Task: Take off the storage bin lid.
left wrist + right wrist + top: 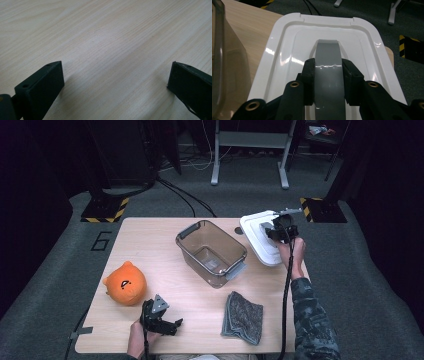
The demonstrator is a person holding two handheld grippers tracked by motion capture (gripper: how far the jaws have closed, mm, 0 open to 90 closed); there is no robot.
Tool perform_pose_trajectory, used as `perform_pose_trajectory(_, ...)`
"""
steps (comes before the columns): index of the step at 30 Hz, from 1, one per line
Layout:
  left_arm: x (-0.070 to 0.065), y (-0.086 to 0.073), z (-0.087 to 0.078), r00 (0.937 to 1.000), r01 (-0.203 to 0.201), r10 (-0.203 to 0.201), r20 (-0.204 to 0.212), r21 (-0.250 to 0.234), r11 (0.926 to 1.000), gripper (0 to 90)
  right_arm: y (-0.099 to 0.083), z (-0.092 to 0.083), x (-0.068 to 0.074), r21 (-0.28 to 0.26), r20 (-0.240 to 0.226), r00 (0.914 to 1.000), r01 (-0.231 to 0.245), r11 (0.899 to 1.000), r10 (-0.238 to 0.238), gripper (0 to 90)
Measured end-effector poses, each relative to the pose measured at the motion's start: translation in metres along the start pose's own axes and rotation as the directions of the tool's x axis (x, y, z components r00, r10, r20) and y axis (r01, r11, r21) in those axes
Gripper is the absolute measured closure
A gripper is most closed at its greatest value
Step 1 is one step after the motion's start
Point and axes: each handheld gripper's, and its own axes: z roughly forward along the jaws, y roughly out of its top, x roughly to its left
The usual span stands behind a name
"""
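Note:
A white lid (260,245) with a grey handle (328,51) is at the table's back right corner, reaching past the edge. I cannot tell whether it rests on the table. My right gripper (276,231) (328,68) is shut on that handle, one jaw on each side. Left of the lid stands a clear brownish container (220,229), open and empty, and its wall (220,62) shows in the right gripper view. My left gripper (172,326) (116,71) sits low over bare wood near the front edge, open, with nothing between its jaws.
An orange plush toy (125,283) sits at the front left of the wooden table (150,245). A folded grey cloth (243,317) lies at the front, right of centre. Beyond the table, grey carpet, cables and stand legs (216,170).

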Motion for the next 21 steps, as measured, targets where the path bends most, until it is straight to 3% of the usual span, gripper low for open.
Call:
perform_pose_trajectory(10, 0.0, 0.0, 0.0, 1.0, 0.0, 0.0, 0.0, 0.001, 1.0, 0.1, -0.022, 0.024, -0.002, 0.033, 0.016, 0.9995, -0.027, 0.999, 0.027, 66.3)
perform_pose_trajectory(21, 0.0, 0.0, 0.0, 1.0, 0.0, 0.0, 0.0, 0.0, 1.0, 0.1, -0.039, 0.049, 0.006, 0.058, 0.02, 0.9981, -0.059, 0.997, 0.058, 66.2)
